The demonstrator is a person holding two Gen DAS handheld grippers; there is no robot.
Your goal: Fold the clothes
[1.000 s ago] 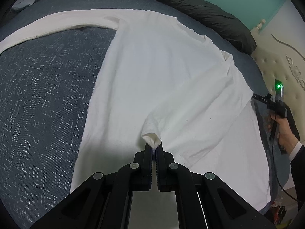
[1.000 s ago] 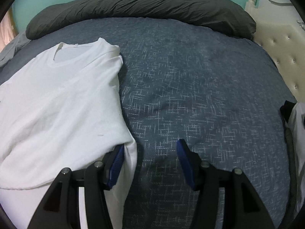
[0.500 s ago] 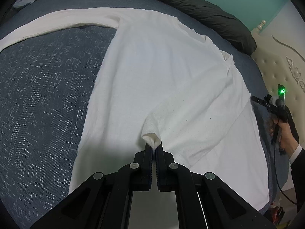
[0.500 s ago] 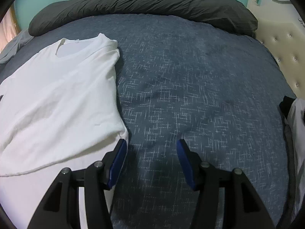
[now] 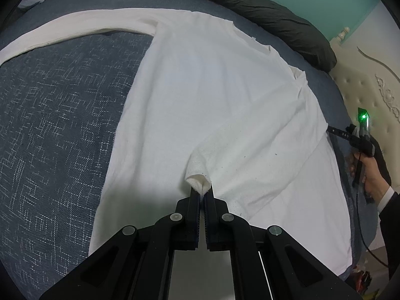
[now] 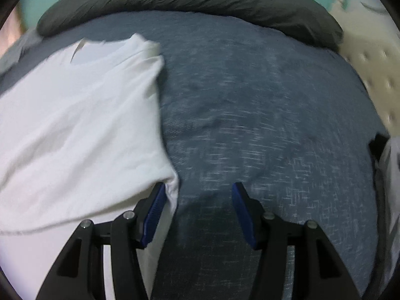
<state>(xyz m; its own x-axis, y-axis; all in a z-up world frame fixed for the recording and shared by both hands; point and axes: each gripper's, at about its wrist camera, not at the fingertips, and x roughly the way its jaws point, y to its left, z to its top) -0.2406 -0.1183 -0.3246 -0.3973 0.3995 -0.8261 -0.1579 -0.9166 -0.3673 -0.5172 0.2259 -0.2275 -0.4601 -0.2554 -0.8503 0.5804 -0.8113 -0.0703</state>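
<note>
My left gripper (image 5: 202, 192) is pinched tight on the cuff of a sleeve (image 5: 198, 178) of the white shirt (image 5: 212, 105), the two black fingers nearly touching with only the fold of cloth between them. That sleeve is laid across the body of the shirt, running away from my fingertips toward the far right shoulder. Ahead of my left fingers the shirt lies spread flat on the blue bedspread (image 5: 62, 125); its other sleeve (image 5: 75, 28) stretches out long to the far left, well apart from my fingers. Beyond the shirt a dark pillow (image 5: 262, 7) lies along the far edge.

My right gripper (image 6: 197, 195) stands wide open, its blue pads (image 6: 155, 212) far apart with bare bedspread (image 6: 262, 112) between them. The shirt's (image 6: 75, 125) folded edge sits just beside my left-hand pad, seemingly touching it; nothing is held. From the left camera, my right hand (image 5: 367, 172) shows at the shirt's right edge, gripping the handle.
</note>
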